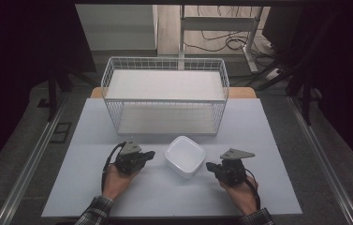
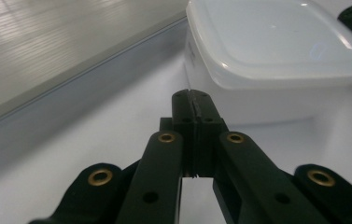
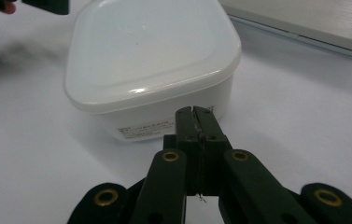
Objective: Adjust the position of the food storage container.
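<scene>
White desk [image 1: 94, 187]: lidded white container [image 1: 185, 156] between left gripper [image 1: 150, 154] and right gripper [image 1: 209, 166], both fingers pressed together, empty.

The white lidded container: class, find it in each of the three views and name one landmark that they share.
High view: white lidded container lies low centre, on the table between the two grippers, in front of the wire rack.
Left gripper view: upper right, beyond the shut jaws.
Right gripper view: upper centre, just past the shut jaws.
Shared landmark: the wire rack's bottom shelf.
</scene>
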### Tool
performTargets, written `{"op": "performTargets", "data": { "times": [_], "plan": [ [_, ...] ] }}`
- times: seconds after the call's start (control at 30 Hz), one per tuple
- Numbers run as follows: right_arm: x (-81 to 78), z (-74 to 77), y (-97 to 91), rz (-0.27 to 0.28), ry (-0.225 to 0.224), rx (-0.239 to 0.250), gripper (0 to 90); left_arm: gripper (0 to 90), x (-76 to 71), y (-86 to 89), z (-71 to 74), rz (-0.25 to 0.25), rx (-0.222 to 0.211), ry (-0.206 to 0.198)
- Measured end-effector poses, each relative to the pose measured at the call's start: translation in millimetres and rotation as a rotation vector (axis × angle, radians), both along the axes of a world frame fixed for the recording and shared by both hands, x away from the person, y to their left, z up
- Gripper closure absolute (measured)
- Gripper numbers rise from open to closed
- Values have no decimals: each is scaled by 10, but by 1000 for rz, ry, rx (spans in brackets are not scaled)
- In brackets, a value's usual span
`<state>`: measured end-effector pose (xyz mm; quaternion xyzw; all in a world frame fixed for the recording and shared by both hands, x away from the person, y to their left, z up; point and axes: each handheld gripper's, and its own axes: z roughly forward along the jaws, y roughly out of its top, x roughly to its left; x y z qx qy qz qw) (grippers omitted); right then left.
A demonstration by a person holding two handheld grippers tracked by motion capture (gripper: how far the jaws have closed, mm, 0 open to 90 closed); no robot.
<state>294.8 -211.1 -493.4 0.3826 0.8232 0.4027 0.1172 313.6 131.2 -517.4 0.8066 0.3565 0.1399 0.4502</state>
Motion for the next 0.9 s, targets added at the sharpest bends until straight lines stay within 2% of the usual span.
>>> {"op": "performTargets", "data": {
  "times": [0.07, 0.1, 0.13, 0.2, 0.33, 0.43, 0.53, 0.6, 0.73, 0.83, 0.87, 0.9],
  "plan": [
    [13, -14, 20, 0, 3, -8, 892, 900, 56, -38, -22, 1, 6, -3],
    [39, -35, 46, -4, 9, -18, 892, 900, 150, -108, -59, -1, -10, 9],
    [56, -45, 57, -10, 7, -23, 892, 900, 188, -150, -70, -10, -9, 10],
    [103, -59, 76, -18, 14, -16, 891, 900, 256, -221, -85, -14, 16, 5],
    [220, -85, 122, -46, 10, -37, 891, 900, 314, -283, -79, -34, 21, 25],
    [312, -106, 147, -54, 10, -46, 891, 900, 260, -290, -56, -37, 49, 24],
    [367, -118, 162, -49, 12, -42, 891, 900, 209, -270, -40, -33, 39, 38],
    [436, -138, 188, -34, 19, -31, 891, 900, 110, -245, -34, -25, 45, 41],
    [442, -145, 257, -18, 22, -40, 892, 900, 8, -206, -40, -15, 35, 50],
    [401, -140, 303, -6, 21, -49, 892, 900, -121, -168, -33, 3, 41, 61],
    [401, -140, 303, -6, 21, -49, 892, 900, -121, -168, -33, 3, 41, 61],
    [366, -126, 332, 2, 20, -48, 891, 900, -192, -147, -33, 13, 49, 70]
  ]
}}
